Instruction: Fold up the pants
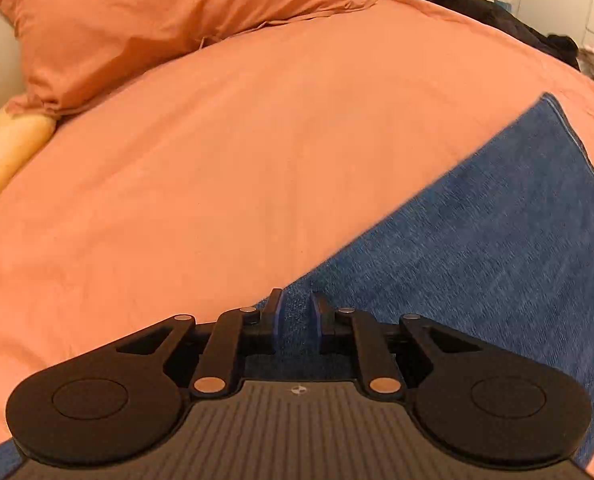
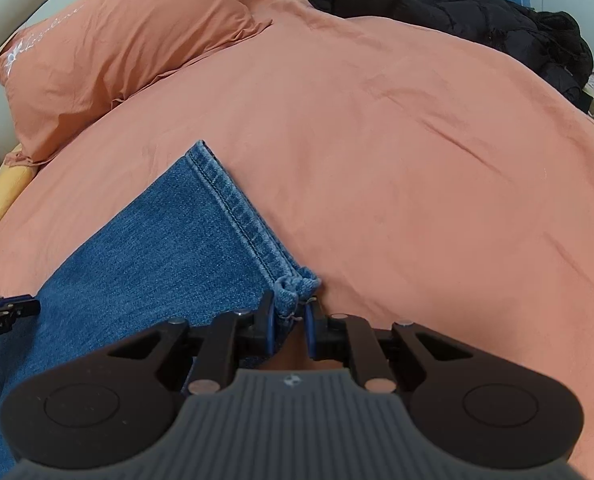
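Blue jeans (image 1: 477, 240) lie flat on the orange bedcover (image 1: 217, 160), running from lower left to upper right in the left wrist view. My left gripper (image 1: 297, 316) sits low over the jeans' long edge, jaws narrow with a small gap; flat denim shows in the gap, not bunched. In the right wrist view the jeans (image 2: 157, 248) end in a stitched leg hem (image 2: 237, 208). My right gripper (image 2: 291, 316) is shut on the near corner of that hem, which bunches up between the pads. Part of the left gripper (image 2: 21, 308) shows at the left edge, over the denim.
An orange pillow (image 2: 117, 48) and a yellow cushion (image 2: 9, 188) lie at the head of the bed, far left. A black jacket (image 2: 477, 12) is heaped along the far right side. Bare bedcover (image 2: 417, 160) spreads beyond the hem.
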Demonstrator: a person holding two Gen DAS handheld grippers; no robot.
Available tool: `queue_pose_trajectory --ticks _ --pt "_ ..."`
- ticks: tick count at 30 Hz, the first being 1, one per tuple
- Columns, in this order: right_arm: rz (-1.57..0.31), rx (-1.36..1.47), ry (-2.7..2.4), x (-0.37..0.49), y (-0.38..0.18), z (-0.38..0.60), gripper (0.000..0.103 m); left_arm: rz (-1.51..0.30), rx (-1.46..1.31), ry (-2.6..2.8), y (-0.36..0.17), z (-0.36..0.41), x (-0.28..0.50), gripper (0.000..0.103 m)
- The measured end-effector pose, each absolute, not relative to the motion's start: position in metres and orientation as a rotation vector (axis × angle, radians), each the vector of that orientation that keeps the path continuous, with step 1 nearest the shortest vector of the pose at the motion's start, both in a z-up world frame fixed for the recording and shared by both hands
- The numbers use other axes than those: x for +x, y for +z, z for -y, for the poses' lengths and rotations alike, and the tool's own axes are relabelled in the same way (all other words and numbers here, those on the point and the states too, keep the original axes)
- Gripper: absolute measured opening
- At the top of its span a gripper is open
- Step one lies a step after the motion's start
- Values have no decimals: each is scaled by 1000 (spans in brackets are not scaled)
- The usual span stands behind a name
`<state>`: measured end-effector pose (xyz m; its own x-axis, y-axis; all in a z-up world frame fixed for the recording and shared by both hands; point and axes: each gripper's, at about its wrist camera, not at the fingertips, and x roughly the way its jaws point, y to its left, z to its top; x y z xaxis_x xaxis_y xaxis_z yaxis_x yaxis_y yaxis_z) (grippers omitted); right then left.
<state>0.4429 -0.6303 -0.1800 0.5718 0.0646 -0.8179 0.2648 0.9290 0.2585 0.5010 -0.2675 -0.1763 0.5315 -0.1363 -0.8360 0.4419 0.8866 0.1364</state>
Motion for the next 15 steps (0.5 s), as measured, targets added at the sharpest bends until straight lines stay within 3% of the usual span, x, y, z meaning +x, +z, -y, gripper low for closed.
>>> queue_pose_trajectory --ticks 7,15 --pt "-951 385 -151 443 -170 626 8 -1020 360 -454 -172 265 450 13" --pt "-914 317 -171 444 -129 607 8 -1064 266 -510 -168 262 391 1"
